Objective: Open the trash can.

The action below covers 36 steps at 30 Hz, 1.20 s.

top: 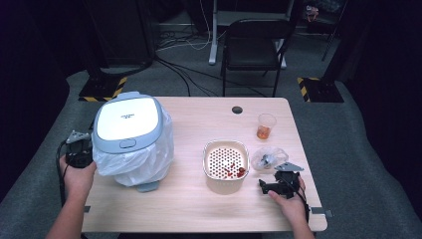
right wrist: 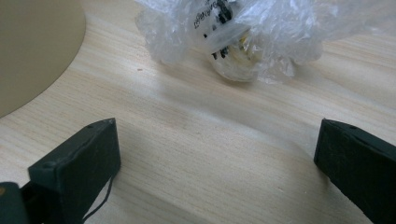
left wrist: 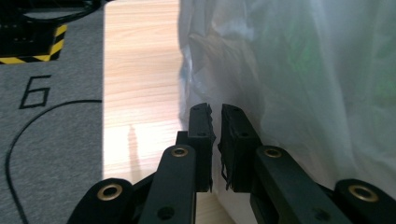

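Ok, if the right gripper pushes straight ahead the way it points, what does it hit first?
Probably the crumpled plastic wrap: it lies dead ahead of the open right gripper, with bare table between. The beige basket sits off to one side.

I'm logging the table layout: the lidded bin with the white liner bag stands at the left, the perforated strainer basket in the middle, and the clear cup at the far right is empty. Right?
Not quite: the clear cup is not empty. The high view shows orange-red liquid in its lower part. The rest holds: the lidded bin with its white liner bag stands at the left and the perforated strainer basket in the middle.
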Each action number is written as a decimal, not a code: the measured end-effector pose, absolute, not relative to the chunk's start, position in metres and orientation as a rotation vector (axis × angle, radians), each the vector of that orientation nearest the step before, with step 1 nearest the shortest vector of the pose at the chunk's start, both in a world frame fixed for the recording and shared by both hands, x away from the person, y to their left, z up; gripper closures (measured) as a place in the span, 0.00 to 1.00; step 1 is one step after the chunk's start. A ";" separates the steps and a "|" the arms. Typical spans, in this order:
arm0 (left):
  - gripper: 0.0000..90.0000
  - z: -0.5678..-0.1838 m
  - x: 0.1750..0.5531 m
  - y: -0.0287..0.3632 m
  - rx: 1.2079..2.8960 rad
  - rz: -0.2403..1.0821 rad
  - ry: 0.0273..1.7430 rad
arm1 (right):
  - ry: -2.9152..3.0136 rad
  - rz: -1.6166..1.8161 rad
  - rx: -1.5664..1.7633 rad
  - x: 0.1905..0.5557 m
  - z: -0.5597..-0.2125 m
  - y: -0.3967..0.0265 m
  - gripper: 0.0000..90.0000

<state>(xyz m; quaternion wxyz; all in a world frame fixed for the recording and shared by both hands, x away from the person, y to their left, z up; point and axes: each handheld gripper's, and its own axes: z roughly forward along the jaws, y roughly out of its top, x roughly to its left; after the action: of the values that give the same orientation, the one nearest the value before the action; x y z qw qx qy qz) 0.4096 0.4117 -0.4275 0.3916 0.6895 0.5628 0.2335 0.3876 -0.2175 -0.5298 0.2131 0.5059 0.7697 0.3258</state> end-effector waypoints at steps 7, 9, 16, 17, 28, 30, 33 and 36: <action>0.99 -0.431 0.410 0.406 1.740 0.605 1.420 | 2.137 0.904 1.404 0.388 -0.530 -0.218 0.00; 0.99 -0.430 0.409 0.406 1.745 0.586 1.420 | 2.137 0.904 1.404 0.388 -0.530 -0.218 0.00; 0.96 -0.431 0.411 0.397 1.771 0.569 1.379 | 2.136 0.905 1.404 0.388 -0.530 -0.218 0.00; 0.96 -0.430 0.411 0.395 1.781 0.572 1.369 | 2.137 0.905 1.405 0.388 -0.530 -0.218 0.00; 0.84 -0.434 0.379 0.403 1.788 0.542 1.355 | 2.136 0.905 1.405 0.388 -0.530 -0.217 0.00; 0.83 -0.435 0.366 0.409 1.784 0.517 1.355 | 2.136 0.905 1.405 0.388 -0.530 -0.217 0.00; 0.83 -0.436 0.347 0.415 1.773 0.456 1.346 | 2.137 0.905 1.404 0.388 -0.530 -0.217 0.00; 0.87 -0.438 0.332 0.413 1.809 0.455 1.324 | 2.137 0.904 1.405 0.388 -0.530 -0.217 0.00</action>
<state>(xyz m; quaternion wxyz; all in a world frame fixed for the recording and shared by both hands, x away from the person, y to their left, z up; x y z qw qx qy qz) 0.3317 0.4135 -0.4377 0.4142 0.7197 0.5269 0.1812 0.3876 -0.2175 -0.5298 0.2129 0.5061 0.7697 0.3258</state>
